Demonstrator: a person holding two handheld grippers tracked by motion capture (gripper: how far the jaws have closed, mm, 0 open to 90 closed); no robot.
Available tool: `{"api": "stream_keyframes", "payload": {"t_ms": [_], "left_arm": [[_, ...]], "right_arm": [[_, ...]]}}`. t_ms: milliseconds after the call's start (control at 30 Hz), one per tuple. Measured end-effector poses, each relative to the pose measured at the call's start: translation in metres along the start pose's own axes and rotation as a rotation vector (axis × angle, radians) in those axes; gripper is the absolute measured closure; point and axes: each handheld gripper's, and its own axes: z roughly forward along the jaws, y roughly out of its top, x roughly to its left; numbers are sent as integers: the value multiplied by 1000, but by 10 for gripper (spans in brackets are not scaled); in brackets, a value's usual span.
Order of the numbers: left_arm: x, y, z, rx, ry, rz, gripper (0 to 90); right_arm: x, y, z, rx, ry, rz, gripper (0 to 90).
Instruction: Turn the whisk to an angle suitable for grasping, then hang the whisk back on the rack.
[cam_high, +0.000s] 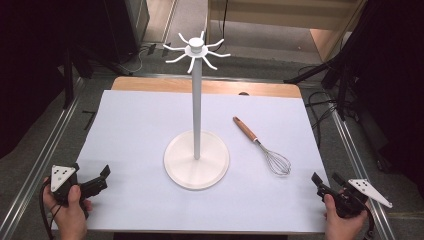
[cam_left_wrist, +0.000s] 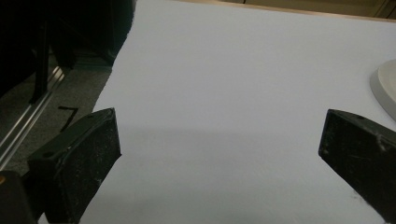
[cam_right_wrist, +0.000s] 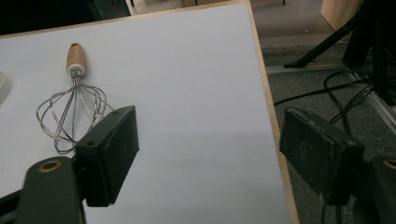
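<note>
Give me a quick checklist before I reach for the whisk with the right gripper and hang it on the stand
1. Right gripper jaws apart with nothing between them: ok.
2. Whisk lying free on the white mat, right of the stand, nothing on top: ok.
3. Wooden handle exposed for a grip, pointing away from the person: ok.
4. Stand upright on its round base, hooks at the top bare: ok.
5. Left gripper open, resting at the near left corner, clear of the path: ok.
6. Hanging loop on the handle's end: cannot tell.
</note>
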Motion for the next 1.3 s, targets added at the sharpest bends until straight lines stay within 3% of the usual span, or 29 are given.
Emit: {"api": "stream_keyframes", "payload": {"t_ms": [133, 233, 367, 400, 467, 633, 667, 733, 800, 833, 867, 1033, 1067, 1300], "left_arm": [[0, 0, 0, 4, -3, -2, 0], [1, 0, 0, 8, -7, -8, 0], [1, 0, 0, 10, -11, -6, 0], [0, 0, 1, 9, -11, -3, 0], [0, 0, 1, 8, -9, -1, 0], [-1, 0, 1, 9, -4, 9, 0], [-1, 0, 1, 10, -3, 11, 0], [-1, 0, 0, 9, -3, 14, 0], [-2, 0, 1, 8, -3, 15, 0], [-2, 0, 1, 8, -3, 15, 0], [-1, 0, 1, 10, -3, 14, 0], [-1, 0, 0, 10, -6, 15, 0], [-1, 0, 0, 10, -6, 16, 0], [-1, 0, 1, 10, -8, 16, 0]], "right_arm": [[1, 0, -2, -21, -8, -15, 322], [3, 2, -3, -22, -43, -7, 452], [6, 9, -5, -5, -72, -44, 454], [5, 14, -5, 21, -25, -23, 420], [4, 16, -5, 30, -11, -28, 423], [13, 26, -9, 111, 14, -62, 412], [19, 29, -9, 163, 10, -107, 381], [21, 29, -9, 177, 9, -118, 391], [29, 37, -5, 246, 15, -162, 407], [29, 37, -5, 246, 15, -162, 407], [33, 43, -1, 302, 40, -188, 407], [38, 54, 6, 354, 58, -207, 398], [42, 59, 11, 396, 66, -233, 380], [52, 78, 27, 478, 80, -291, 385]]}}
